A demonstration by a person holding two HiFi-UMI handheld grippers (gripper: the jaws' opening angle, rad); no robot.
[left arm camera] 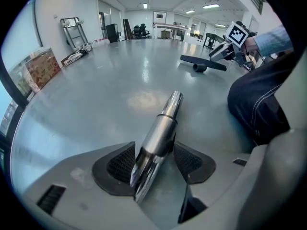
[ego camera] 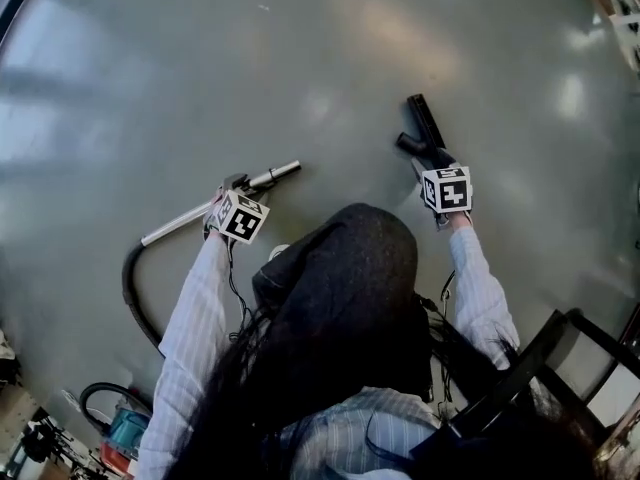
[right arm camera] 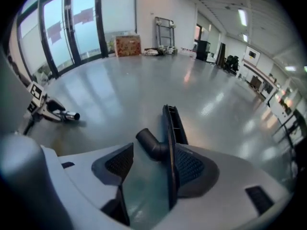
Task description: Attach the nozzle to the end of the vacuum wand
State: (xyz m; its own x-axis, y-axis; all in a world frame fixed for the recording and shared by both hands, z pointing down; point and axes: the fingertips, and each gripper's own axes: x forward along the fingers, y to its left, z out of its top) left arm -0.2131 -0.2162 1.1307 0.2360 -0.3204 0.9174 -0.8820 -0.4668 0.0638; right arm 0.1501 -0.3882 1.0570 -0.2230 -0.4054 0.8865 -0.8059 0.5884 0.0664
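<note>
The chrome vacuum wand (ego camera: 180,222) lies on the grey floor, its free end pointing right. My left gripper (ego camera: 236,184) is down over it. In the left gripper view the wand (left arm camera: 160,128) runs between the two pads (left arm camera: 121,164), and the jaws stand wide, not pressing it. The black nozzle (ego camera: 425,128), a flat head with a short angled socket, lies further right. My right gripper (ego camera: 431,160) reaches its near end. In the right gripper view the nozzle (right arm camera: 169,128) sits between open jaws, its flat head along the right pad (right arm camera: 192,166) and apart from the left one.
A black hose (ego camera: 133,298) curves from the wand's rear end toward a teal vacuum body (ego camera: 126,430) at the lower left. A black chair frame (ego camera: 580,353) stands at the lower right. A cart (left arm camera: 72,27) and boxes (left arm camera: 39,66) stand by the far wall.
</note>
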